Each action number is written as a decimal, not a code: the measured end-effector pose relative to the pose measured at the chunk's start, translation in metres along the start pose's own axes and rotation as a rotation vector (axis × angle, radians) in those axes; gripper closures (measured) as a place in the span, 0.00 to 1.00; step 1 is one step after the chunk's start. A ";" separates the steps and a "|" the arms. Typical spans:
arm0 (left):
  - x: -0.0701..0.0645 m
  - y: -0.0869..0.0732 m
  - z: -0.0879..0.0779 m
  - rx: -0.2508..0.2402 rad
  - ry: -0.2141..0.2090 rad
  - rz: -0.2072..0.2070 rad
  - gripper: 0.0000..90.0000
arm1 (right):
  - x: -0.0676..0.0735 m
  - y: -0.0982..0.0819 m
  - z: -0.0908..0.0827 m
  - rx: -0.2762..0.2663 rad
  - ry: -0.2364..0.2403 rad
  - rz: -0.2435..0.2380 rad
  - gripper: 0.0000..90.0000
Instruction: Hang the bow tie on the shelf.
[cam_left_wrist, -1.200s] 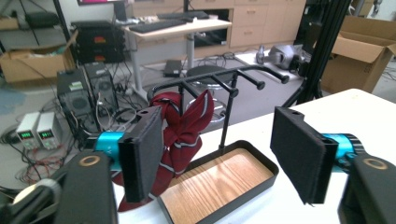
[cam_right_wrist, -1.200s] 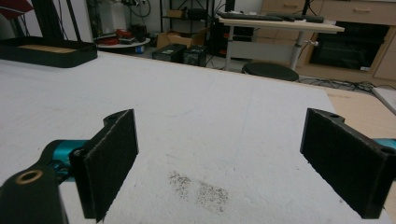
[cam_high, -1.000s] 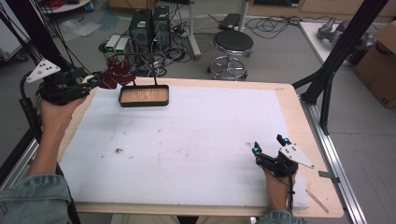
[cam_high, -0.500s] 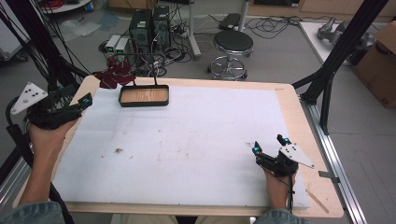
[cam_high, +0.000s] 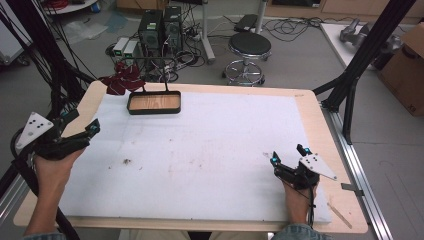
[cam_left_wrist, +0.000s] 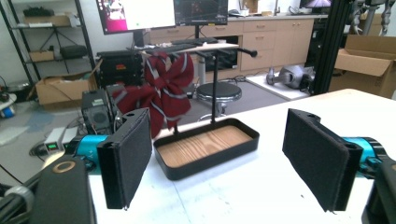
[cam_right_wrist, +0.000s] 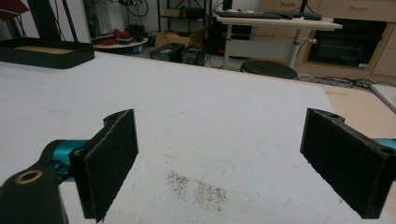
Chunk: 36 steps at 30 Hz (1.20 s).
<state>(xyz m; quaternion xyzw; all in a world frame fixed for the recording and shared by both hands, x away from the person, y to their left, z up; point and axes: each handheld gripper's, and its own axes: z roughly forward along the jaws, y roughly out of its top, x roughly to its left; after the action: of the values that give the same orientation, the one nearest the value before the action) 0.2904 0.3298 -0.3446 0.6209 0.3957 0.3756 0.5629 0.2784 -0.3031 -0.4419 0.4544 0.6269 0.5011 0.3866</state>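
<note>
White padding covers the surface (cam_high: 200, 150). Black tray (cam_high: 154, 103) with its stand and hung red cloth (cam_high: 122, 82) sits ahead of the left gripper (cam_high: 82, 131), whose empty jaws have just opened wide; right gripper (cam_high: 288, 156) far off, wide, empty.

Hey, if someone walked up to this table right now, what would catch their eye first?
Probably the dark red bow with pale stripes, hanging from the black stand that rises out of the wood-lined tray at the table's far left corner. Next, the wide white mat covering most of the table, with the left gripper and right gripper at its left and right edges, both open and holding nothing.
</note>
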 end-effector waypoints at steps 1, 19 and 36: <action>-0.002 -0.004 -0.001 0.002 0.006 0.003 0.26 | 0.000 0.000 0.000 0.001 -0.001 0.003 0.12; -0.017 -0.065 -0.007 0.086 0.001 -0.041 0.26 | 0.000 0.000 0.000 -0.002 0.001 -0.001 0.12; -0.024 -0.089 0.002 0.202 -0.024 -0.088 0.26 | 0.000 0.000 0.000 0.000 -0.001 -0.005 0.12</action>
<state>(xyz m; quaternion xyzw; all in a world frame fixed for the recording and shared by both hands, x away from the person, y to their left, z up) 0.2764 0.3114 -0.4338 0.6609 0.4516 0.3011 0.5183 0.2783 -0.3026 -0.4419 0.4532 0.6279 0.4998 0.3881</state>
